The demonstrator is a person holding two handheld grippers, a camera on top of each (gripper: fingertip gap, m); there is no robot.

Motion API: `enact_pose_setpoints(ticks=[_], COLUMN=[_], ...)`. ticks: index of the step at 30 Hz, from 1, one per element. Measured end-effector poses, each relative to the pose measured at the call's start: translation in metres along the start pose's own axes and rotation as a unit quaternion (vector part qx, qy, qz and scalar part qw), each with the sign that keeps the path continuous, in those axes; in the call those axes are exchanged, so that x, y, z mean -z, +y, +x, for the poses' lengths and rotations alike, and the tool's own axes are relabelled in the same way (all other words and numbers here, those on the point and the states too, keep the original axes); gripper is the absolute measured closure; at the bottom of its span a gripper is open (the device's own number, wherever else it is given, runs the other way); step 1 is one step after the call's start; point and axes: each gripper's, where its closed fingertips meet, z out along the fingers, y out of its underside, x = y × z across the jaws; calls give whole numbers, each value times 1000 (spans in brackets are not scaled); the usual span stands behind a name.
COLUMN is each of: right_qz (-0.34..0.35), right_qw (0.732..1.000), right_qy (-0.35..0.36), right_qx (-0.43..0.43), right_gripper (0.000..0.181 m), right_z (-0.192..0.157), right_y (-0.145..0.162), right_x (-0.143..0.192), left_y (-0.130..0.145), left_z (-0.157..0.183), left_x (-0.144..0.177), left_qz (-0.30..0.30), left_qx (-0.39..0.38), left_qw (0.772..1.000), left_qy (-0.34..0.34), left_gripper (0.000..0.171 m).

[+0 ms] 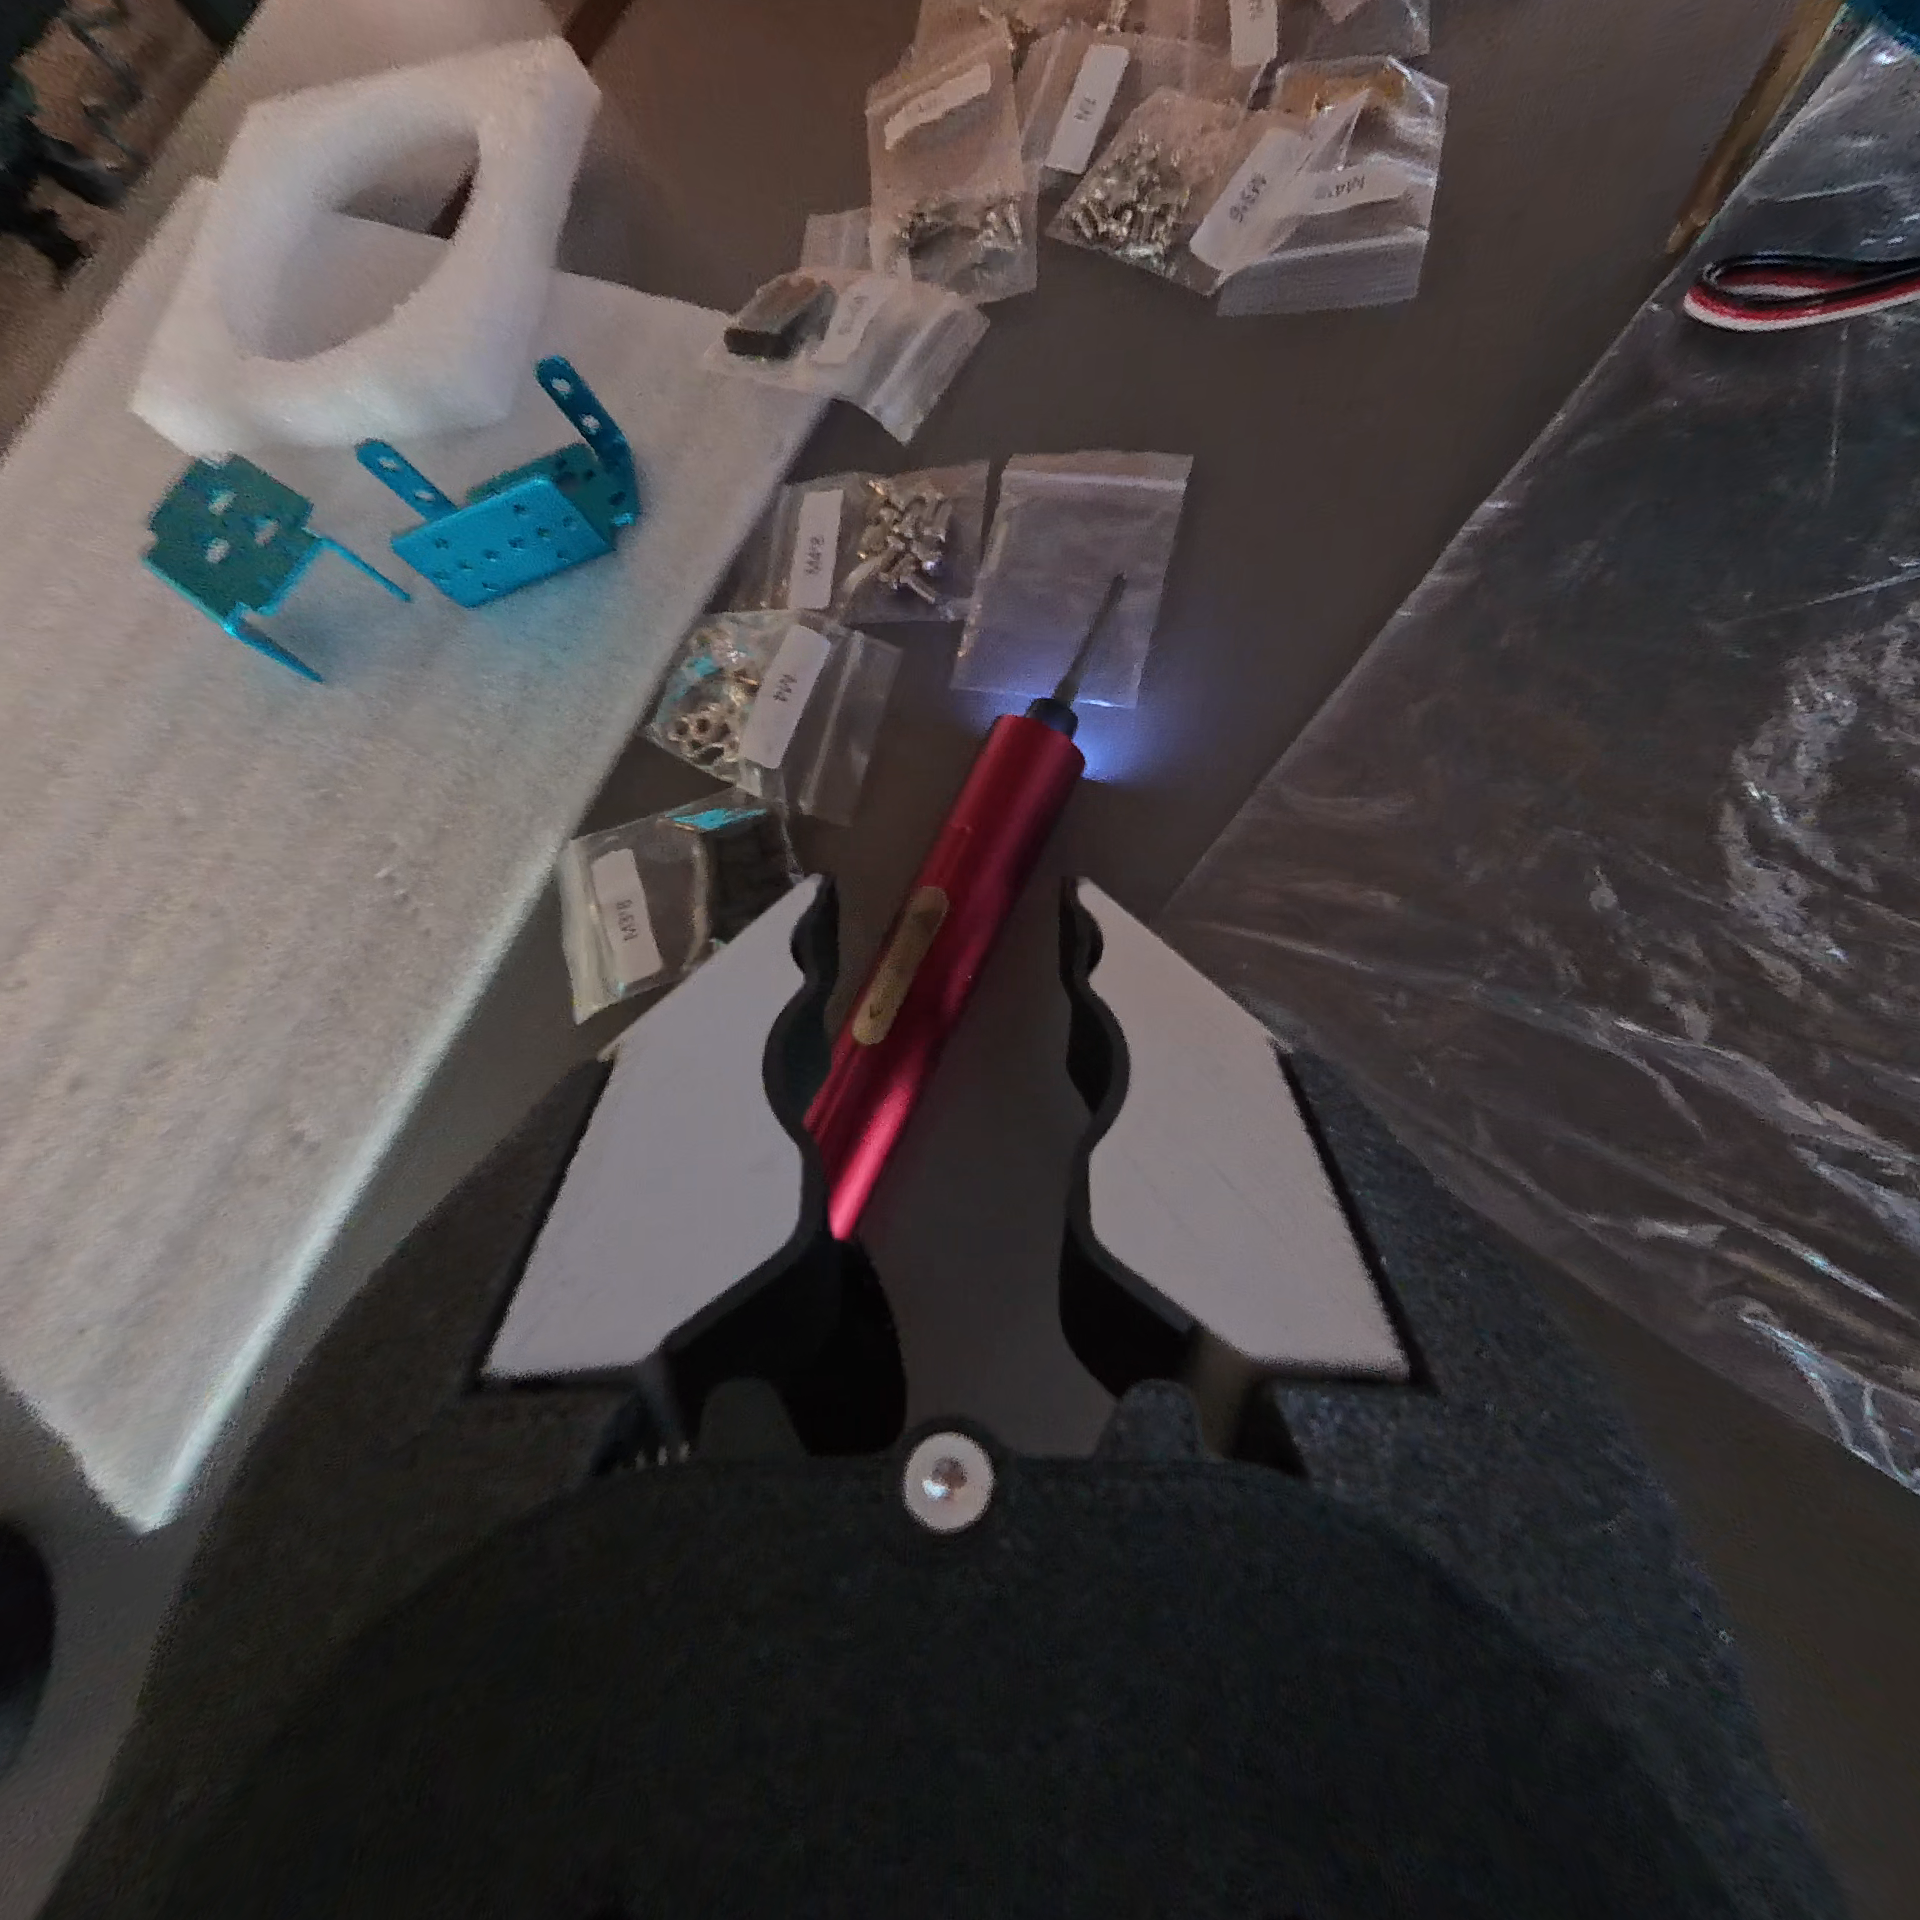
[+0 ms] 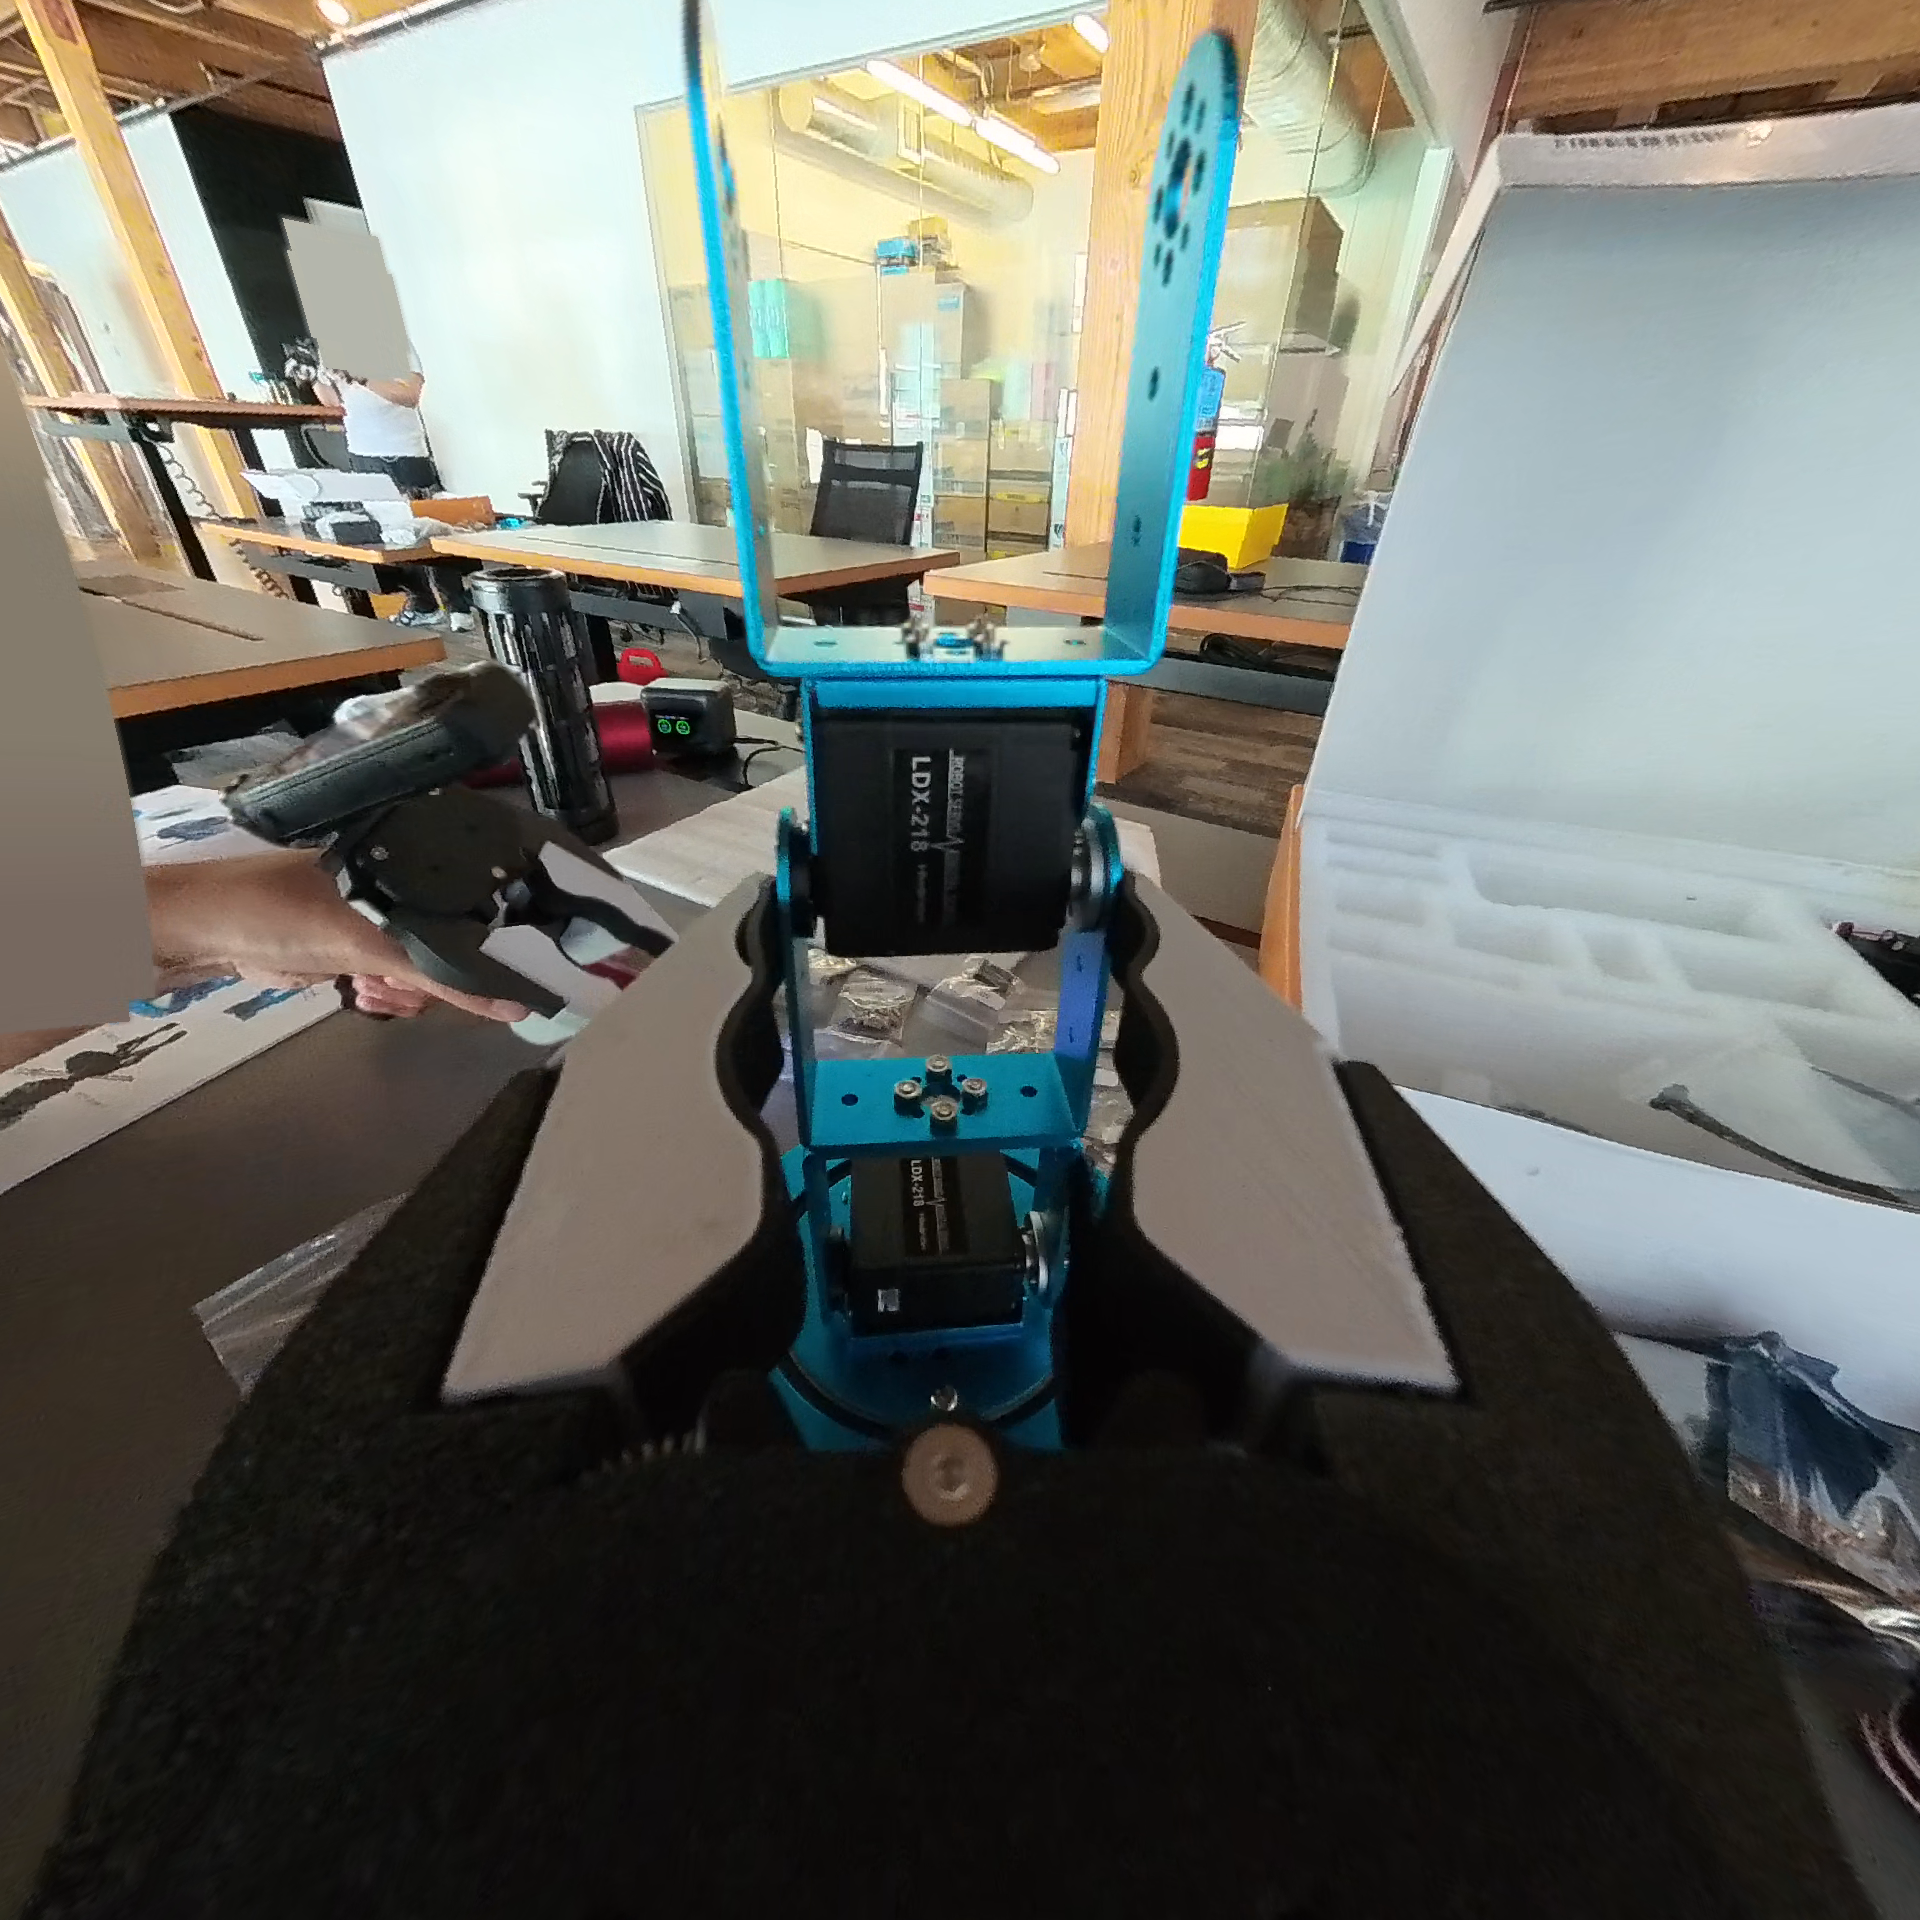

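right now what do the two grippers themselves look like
Both look alike. The left gripper has a dark, rough-textured body, two flat silver-grey wedge-shaped fingers lined with wavy black pads, and a round silver screw at the centre. The right gripper shows the same build. Seen from the right wrist view, the left one also has a black pistol-style handle. No sleeve shows.
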Motion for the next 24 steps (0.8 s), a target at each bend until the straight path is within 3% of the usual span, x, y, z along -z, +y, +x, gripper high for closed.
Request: enact_pose_setpoints(ticks=[7, 9, 11, 14, 16, 18, 20, 24], right_qz=[2, -2, 7, 18, 7, -43, -78, -125], right_qw=[1000, 1000, 999, 994, 975, 945, 929, 886], right_qy=[-1, -18, -39, -106, -223, -325, -363, -446], right_qx=[-1, 19, 24, 12, 2, -12, -2, -4], right_gripper=[117, 92, 89, 88, 90, 87, 101, 111], right_z=[-1, -1, 7, 23, 15, 12, 19, 15], right_y=[0, -1, -13, -45, -60, -56, -46, -14], right_x=[0, 5, 17, 29, 30, 26, 14, 10], left_y=[-12, -13, -21, -74, -124, -167, -197, -221], left_z=[6, 10, 16, 56, 102, 134, 154, 159], left_x=[10, 11, 15, 38, 62, 78, 86, 77], left_qz=[27, 30, 48, 150, 237, 294, 327, 342], left_qx=[-4, -13, -12, 10, 29, 43, 68, 94], left_qw=[1000, 999, 998, 989, 967, 948, 935, 933], left_qy=[-11, -17, -25, 19, 89, 113, 117, 58], left_gripper=[127, 125, 124, 121, 118, 111, 108, 112])
